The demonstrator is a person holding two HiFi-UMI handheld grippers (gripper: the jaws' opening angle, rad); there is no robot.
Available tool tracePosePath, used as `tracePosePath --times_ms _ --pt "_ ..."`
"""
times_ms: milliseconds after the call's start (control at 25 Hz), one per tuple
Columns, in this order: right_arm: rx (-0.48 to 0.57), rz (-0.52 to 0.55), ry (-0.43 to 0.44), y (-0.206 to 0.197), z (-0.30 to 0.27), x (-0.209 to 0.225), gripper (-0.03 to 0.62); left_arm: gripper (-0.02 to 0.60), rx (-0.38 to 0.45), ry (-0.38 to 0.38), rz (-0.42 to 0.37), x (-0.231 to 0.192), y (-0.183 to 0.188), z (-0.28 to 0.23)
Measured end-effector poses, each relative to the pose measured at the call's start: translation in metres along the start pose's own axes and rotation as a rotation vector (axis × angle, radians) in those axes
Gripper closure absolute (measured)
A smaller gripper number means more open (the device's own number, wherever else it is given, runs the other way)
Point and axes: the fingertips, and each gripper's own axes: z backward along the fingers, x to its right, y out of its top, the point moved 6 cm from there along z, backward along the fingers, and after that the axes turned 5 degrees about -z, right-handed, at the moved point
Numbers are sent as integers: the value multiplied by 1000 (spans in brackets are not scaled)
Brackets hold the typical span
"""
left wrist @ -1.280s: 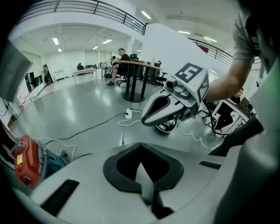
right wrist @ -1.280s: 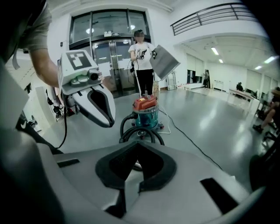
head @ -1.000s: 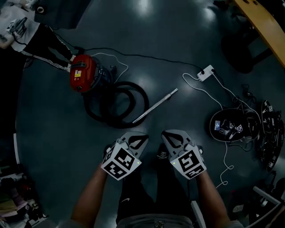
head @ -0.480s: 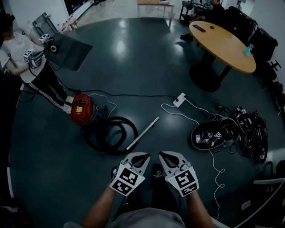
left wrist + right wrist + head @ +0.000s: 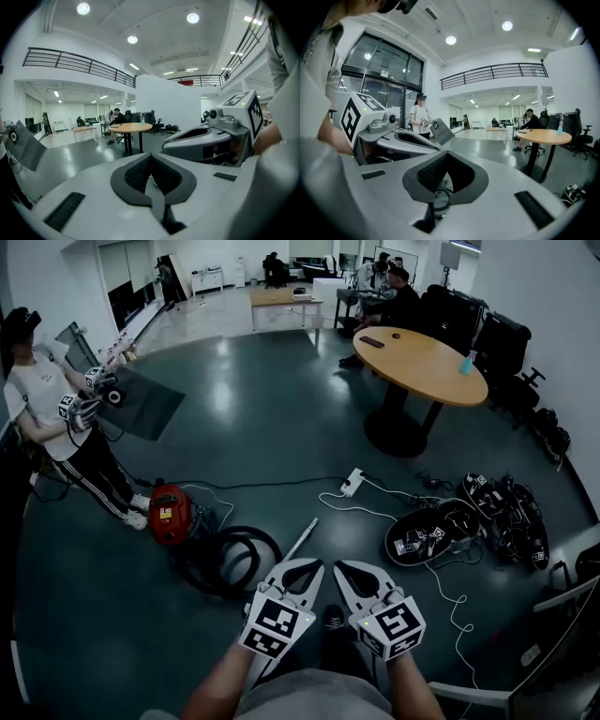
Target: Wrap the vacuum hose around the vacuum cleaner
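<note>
Nearest, the left gripper (image 5: 302, 570) and right gripper (image 5: 349, 570) sit side by side, each clenched shut on nothing. Just beyond, on the dark floor, the black vacuum hose (image 5: 192, 568) lies in loose coils beside the red vacuum cleaner (image 5: 170, 513), with a metal wand (image 5: 302, 538) lying alongside. Farther off, a person (image 5: 56, 427) stands at left and a round table (image 5: 427, 362) at right.

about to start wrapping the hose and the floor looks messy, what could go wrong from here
1. The metal tube at the hose coils may swing or scrape the floor when the hose is lifted.
2. A person stands close beside the vacuum cleaner and could be bumped.
3. The cords round the power strip could snag feet or the hose.
</note>
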Motion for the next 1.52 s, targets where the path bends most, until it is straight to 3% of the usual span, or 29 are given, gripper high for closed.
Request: tracePosePath --times_ms 120,600,1520 --pt "36 4 -8 10 7 -11 588 574 20 6 -52 5 11 11" --pt "81 17 -18 44 17 -8 588 574 77 51 -25 1 45 20" --pt "94 33 -9 47 15 -13 588 574 80 52 -17 -1 39 25"
